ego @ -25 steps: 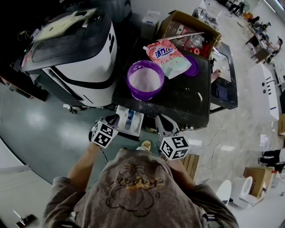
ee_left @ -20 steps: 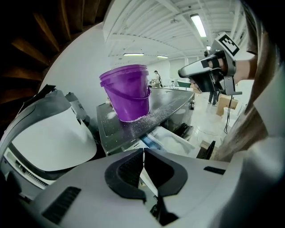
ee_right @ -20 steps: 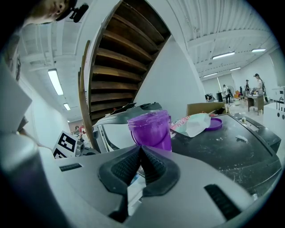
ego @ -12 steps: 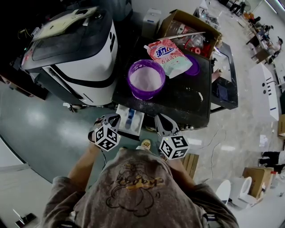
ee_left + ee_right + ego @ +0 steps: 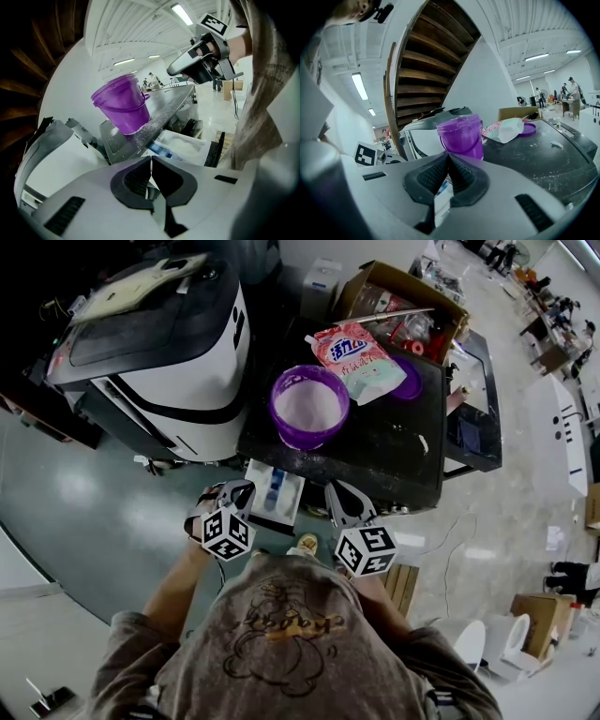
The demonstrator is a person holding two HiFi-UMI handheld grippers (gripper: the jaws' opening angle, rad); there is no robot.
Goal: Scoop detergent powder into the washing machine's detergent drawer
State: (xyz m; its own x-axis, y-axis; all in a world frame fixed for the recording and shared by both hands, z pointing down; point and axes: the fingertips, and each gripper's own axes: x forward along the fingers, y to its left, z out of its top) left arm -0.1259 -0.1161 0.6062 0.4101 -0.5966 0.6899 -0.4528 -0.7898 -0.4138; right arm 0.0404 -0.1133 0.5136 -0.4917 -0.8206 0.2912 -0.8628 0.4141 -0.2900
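Drawer (image 5: 279, 495) open below surface (image 5: 375, 456) front edge, centre frame, flanked by left gripper (image 5: 238, 492) and right gripper (image 5: 337, 494), both with jaws together, empty.

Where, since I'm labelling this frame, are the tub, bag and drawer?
Tub (image 5: 309, 442): head view, front wall.
Bag (image 5: 356, 360): head view, printed face.
Drawer (image 5: 256, 480): head view, white part left of the blue insert.

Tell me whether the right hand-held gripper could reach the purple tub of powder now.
Probably yes: only bare dark machine top lies between the right hand-held gripper and the purple tub. Its jaws are shut, so they must open first.
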